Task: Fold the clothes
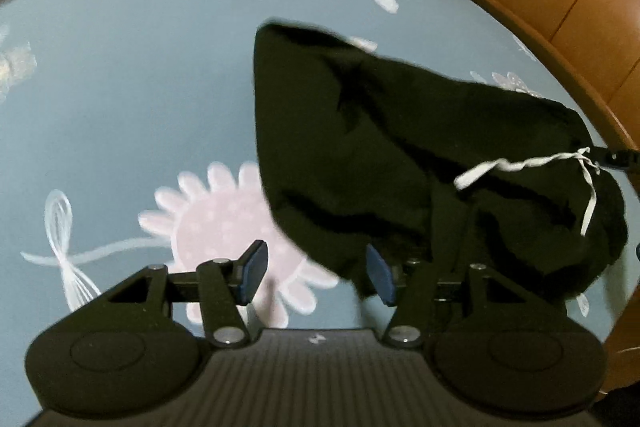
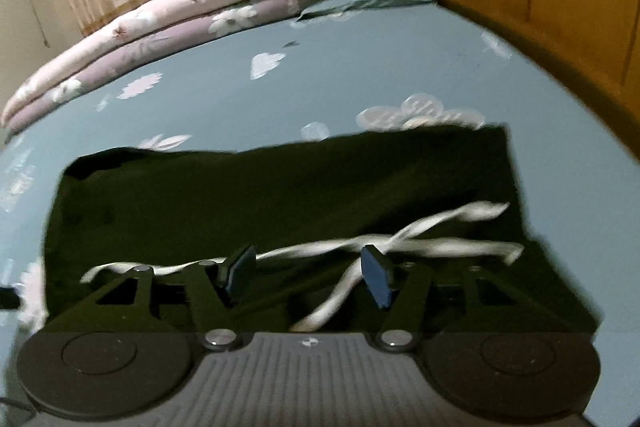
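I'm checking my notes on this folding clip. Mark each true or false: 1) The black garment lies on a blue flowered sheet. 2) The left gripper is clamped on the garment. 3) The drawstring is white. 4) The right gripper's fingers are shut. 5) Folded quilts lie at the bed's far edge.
1) True: the garment lies on the sheet.
2) False: the left gripper is open, nothing between its fingers.
3) True: the drawstring is white.
4) False: the right gripper is open above the garment.
5) True: the quilts lie there.
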Demonstrator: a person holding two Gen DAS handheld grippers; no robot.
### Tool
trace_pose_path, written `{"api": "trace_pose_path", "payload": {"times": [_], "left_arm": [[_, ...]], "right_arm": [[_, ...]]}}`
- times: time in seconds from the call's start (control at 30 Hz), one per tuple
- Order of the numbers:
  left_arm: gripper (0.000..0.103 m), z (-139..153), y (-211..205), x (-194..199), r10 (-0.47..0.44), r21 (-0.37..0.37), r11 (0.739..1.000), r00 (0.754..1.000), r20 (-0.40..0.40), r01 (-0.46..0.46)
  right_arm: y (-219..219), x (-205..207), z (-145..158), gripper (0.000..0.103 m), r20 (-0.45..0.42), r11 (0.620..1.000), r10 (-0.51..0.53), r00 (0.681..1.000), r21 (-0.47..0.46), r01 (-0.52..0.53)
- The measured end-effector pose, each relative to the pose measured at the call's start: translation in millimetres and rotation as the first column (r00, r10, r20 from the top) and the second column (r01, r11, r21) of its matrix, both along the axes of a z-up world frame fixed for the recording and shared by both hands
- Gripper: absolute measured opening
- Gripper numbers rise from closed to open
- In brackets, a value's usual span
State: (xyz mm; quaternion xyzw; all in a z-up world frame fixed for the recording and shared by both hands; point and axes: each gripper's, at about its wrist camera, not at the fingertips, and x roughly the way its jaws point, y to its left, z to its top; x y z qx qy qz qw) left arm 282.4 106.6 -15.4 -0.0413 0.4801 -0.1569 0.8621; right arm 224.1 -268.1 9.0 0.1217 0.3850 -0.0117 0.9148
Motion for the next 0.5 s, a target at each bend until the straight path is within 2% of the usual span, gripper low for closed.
{"api": "trace_pose_path", "payload": {"times": [0.1, 0.2, 0.3, 0.4, 0.5], "left_arm": [[0.055, -12.9, 3.3, 8.1, -0.022, -0.101, 0.995, 0.999, -0.038, 0.018], [0.054, -25.3, 6.2, 16.4, -0.046, -0.203, 0.979, 0.996, -0.073, 0.03], [0.053, -35.1, -0.8, 22.2, -0.067, -0.236, 0.971, 0.993, -0.096, 0.043], [0.057, -37.3, -9.6, 22.8, -0.066, -0.245, 0.968, 0.996, -0.059, 0.049], [0.053, -38.8, -17.4, 25.9, -0.049, -0.25, 0.967, 0.998, -0.031, 0.04]], "right_arm": [[29.5, -4.8, 0.4, 0.064, -0.021, 1.0, 0.003, 1.0, -0.006, -0.003], [50.6, -10.3, 6.5, 0.065, -0.027, 1.0, 0.002, 1.0, -0.031, -0.003], [64.0, -15.9, 13.1, 0.067, -0.022, 0.999, -0.007, 1.0, -0.048, 0.006], [73.0, -19.1, 14.1, 0.068, -0.025, 0.998, -0.016, 1.0, -0.065, 0.015], [78.1, -18.6, 9.9, 0.068, -0.042, 0.998, -0.019, 0.999, -0.063, 0.017]]}}
